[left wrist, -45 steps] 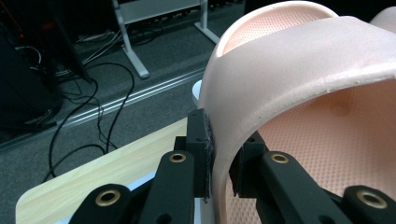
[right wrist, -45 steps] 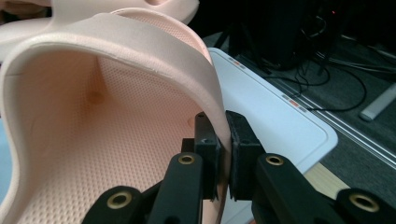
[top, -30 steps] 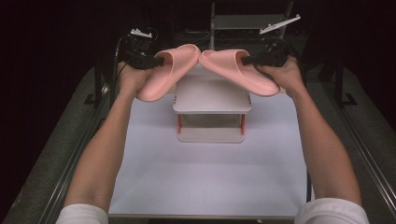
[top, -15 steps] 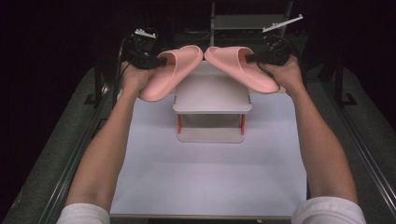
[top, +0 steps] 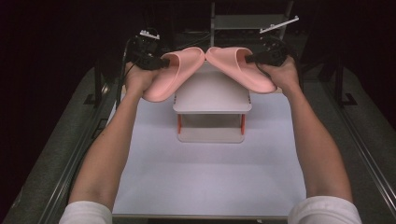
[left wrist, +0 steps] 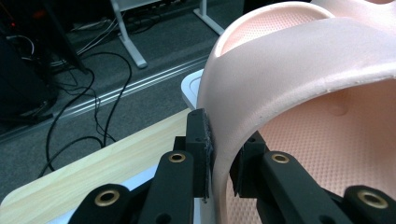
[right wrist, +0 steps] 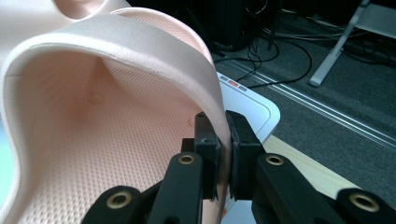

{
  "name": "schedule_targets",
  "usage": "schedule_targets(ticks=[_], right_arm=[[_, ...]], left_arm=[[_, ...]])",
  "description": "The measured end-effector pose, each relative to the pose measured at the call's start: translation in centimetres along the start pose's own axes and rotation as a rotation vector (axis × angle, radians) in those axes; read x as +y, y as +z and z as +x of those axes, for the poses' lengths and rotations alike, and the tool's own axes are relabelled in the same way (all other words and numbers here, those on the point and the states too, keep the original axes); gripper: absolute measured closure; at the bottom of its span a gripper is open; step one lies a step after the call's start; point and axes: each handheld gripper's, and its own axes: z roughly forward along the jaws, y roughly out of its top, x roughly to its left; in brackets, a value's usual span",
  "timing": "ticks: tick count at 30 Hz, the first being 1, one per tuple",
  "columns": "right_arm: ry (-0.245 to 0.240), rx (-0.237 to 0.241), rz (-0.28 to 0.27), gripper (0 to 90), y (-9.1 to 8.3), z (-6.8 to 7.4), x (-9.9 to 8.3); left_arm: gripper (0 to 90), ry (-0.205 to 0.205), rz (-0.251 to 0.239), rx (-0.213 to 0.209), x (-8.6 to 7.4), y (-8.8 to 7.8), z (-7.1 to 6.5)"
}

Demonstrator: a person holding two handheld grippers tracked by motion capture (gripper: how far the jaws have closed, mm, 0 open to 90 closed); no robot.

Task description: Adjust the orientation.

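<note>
Left gripper (top: 161, 61) and right gripper (top: 250, 59) each pinch a pink slipper's strap.
Left slipper (top: 170, 74) and right slipper (top: 240, 67) meet toe-to-toe above the small shelf (top: 211, 95).

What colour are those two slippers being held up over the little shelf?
Both slippers are plain pale pink, seen best in the high view.

A pale table top (top: 210, 182) carries a small two-tier rack (top: 211, 100) with red posts, standing toward twelve o'clock from its centre, the rest bare.
</note>
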Motion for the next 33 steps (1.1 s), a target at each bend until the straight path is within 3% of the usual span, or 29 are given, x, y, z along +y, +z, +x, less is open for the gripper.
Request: schedule_targets(ticks=[16, 33], right_arm=[[0.016, -0.043, 0.013, 80.7, 0.3, 0.9, 0.1], [0.039, -0.041, 0.027, 78.0, 0.7, 1.2, 0.1]], left_arm=[[73.1, -0.038, -0.004, -0.023, 0.3, 0.9, -1.1], [68.9, -0.052, -0.004, -0.034, 0.6, 1.7, -1.9]])
